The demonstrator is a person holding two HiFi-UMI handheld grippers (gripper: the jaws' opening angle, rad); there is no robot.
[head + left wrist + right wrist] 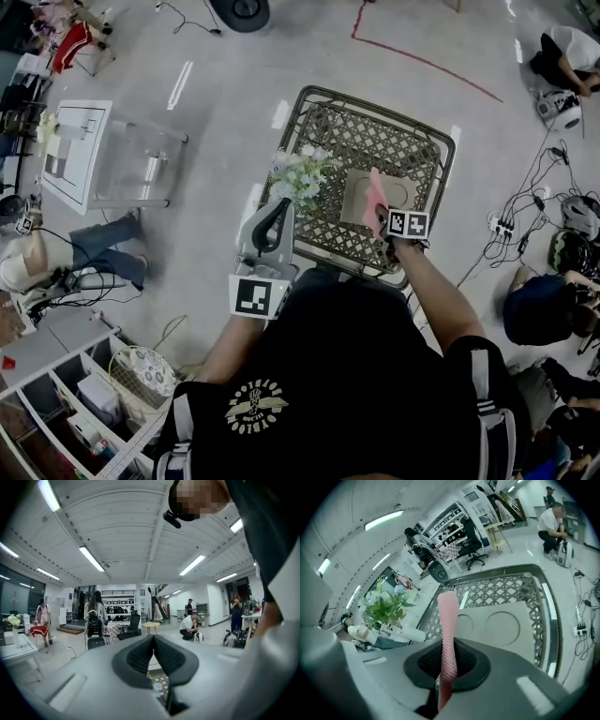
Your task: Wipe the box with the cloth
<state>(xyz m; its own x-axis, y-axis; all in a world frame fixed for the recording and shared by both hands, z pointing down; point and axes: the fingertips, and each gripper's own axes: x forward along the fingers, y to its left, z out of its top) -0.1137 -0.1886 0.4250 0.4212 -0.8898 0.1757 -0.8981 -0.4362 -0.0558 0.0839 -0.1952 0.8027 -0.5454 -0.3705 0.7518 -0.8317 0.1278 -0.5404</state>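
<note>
A flat beige box [356,199] with two round recesses lies on the metal lattice table [375,131]. My right gripper [382,217] hangs over the box's near right part, shut on a pink cloth [378,195] that sticks up from its jaws. In the right gripper view the cloth [449,630] stands upright in front of the box [499,625]. My left gripper [277,208] is at the table's near left edge, beside the flowers [298,176], jaws shut on nothing. The left gripper view looks out across the room, its fingertips [153,638] touching.
A vase of white flowers [386,604] stands on the table's left side. Left of the table are a clear stand [131,164] and a person on the floor [56,258]. Shelves [75,394] are at lower left. Cables and a power strip [502,225] lie to the right.
</note>
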